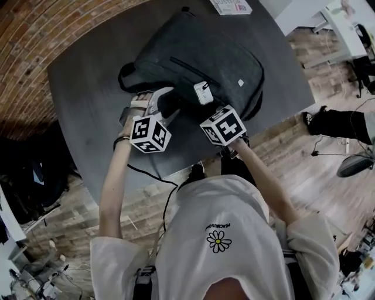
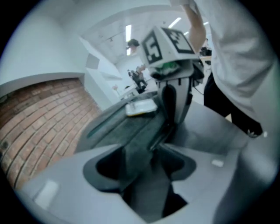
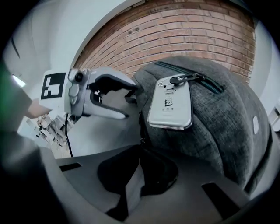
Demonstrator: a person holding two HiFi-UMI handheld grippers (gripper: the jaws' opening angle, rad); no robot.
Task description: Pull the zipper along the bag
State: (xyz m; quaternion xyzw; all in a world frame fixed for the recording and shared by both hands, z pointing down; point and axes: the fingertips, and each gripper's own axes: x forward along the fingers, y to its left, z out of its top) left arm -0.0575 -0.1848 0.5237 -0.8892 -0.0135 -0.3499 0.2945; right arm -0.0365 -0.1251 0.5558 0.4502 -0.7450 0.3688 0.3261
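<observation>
Pinching a fold of dark fabric, left gripper (image 2: pixel 146 164) is clamped tight on the bag (image 1: pixel 199 53) at its near edge. Right gripper (image 3: pixel 135 175) is closed too, on the zipper (image 3: pixel 140 124) line at the bag's edge; can't tell if it has the pull itself. White tag (image 3: pixel 170 103) lies on the bag at 12 o'clock from right gripper. Bag sits mid-surface (image 1: pixel 82 88), dark grey. Booklet (image 1: pixel 230 6) at surface's 1 o'clock edge. Brick wall (image 1: pixel 47 35) at 10 o'clock, wood floor (image 1: pixel 281 146) at 4 o'clock.
</observation>
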